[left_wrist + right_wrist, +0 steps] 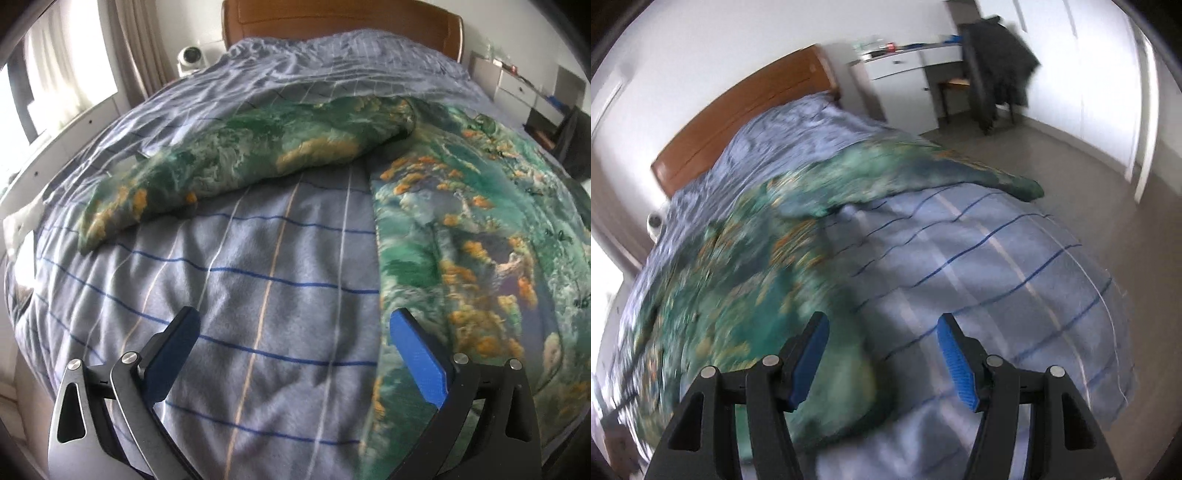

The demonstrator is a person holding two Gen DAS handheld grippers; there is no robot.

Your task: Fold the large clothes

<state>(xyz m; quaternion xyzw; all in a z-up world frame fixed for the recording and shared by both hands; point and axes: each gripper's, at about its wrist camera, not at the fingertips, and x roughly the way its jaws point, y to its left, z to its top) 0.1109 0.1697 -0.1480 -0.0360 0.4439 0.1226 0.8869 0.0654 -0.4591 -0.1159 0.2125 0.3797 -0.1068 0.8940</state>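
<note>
A large green garment with orange and white print (461, 229) lies spread on the blue striped bed cover (258, 280). One sleeve (236, 158) stretches out to the left. In the right wrist view the garment (746, 266) is blurred, with its other sleeve (945, 177) pointing right. My left gripper (291, 325) is open and empty above the bed cover, its right finger next to the garment's left edge. My right gripper (882, 328) is open and empty above the garment's lower right edge.
A wooden headboard (343, 18) stands at the far end of the bed. A small white camera (190, 57) sits left of the pillows. A white desk (905, 62) and a chair draped with dark clothes (997, 62) stand by the far wall.
</note>
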